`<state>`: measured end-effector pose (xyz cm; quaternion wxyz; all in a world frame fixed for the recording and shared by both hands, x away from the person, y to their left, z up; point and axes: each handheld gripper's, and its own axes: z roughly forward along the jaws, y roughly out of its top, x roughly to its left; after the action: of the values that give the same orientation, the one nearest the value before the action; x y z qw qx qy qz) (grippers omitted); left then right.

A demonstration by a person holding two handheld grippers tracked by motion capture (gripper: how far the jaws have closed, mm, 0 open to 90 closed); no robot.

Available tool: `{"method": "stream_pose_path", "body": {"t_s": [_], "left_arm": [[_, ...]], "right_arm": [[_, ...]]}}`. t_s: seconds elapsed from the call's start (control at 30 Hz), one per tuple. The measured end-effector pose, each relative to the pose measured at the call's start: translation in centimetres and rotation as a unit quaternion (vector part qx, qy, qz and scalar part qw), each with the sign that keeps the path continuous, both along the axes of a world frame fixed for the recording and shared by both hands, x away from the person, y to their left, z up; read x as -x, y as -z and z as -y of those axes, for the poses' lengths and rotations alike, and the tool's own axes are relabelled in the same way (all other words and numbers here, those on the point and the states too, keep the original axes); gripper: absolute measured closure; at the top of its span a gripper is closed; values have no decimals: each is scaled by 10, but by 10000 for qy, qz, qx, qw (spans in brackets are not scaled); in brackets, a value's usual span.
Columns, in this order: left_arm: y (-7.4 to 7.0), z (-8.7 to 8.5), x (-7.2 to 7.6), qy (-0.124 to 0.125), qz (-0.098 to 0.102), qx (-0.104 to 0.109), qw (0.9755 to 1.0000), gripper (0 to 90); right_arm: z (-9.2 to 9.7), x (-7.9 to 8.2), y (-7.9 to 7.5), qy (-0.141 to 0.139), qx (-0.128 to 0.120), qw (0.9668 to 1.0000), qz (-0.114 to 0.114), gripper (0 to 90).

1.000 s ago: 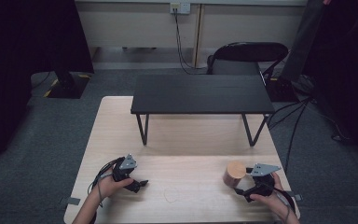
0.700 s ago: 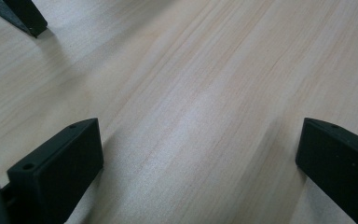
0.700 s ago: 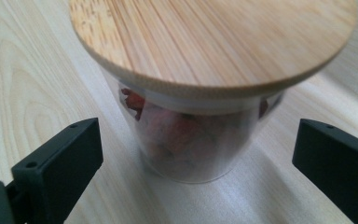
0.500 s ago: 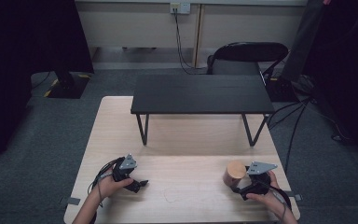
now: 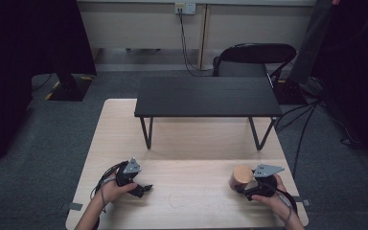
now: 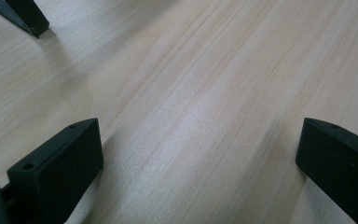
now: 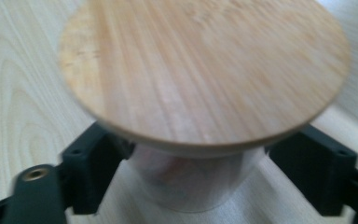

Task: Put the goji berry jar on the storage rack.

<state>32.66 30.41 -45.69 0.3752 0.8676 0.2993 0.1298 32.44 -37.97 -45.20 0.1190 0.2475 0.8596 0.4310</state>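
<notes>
light wooden table (image 5: 191, 158): the landmark for all entries below, standing on grey carpet. left gripper (image 5: 143, 188): on the table's near left part, held in the person's left hand (image 5: 114, 190), a cable trailing off its left side, a grey three-cornered plate on top; in the left gripper view its jaws stand wide apart over bare wood grain, nothing between them. black low bench (image 5: 206, 96): across the table's far half, thin angled legs planted on the tabletop; one dark leg tip enters the top left corner of the left gripper view. faint round mark (image 5: 176, 200): on the table's near edge, roughly midway between the two grippers, what it is cannot be told. jar with round wooden lid (image 5: 242, 176): on the table's near right part, upright, just left of the right hand (image 5: 274, 200); in the right gripper view (image 7: 200, 65) the lid sits over a pale, translucent-looking body, slightly blurred. right gripper (image 5: 246, 188): near right part of the table, grey plate on top, jaws set either side of the jar body under the lid, closed around it. black chair (image 5: 254, 57): on the carpet beyond the table's far right corner.
</notes>
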Motion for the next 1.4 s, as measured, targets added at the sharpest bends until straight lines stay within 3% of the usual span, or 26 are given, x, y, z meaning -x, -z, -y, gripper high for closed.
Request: {"method": "stream_pose_path", "body": {"t_s": [0.17,0.5,0.93,1.33,1.4], "left_arm": [[0,0,0,7,1,-20,10000,0],[0,0,0,7,1,-18,10000,0],[0,0,0,-5,-1,-1,10000,0],[0,0,0,6,1,-18,10000,0],[0,0,0,6,1,-17,10000,0]], "right_arm": [[-1,0,-1,-109,60,9999,104,255],[-4,6,-1,-49,54,9998,190,257],[-9,9,-19,-89,-162,9998,9,257],[-21,-3,-65,-231,-236,9994,-105,257],[-23,-8,-81,-239,-257,9993,-117,257]]}}
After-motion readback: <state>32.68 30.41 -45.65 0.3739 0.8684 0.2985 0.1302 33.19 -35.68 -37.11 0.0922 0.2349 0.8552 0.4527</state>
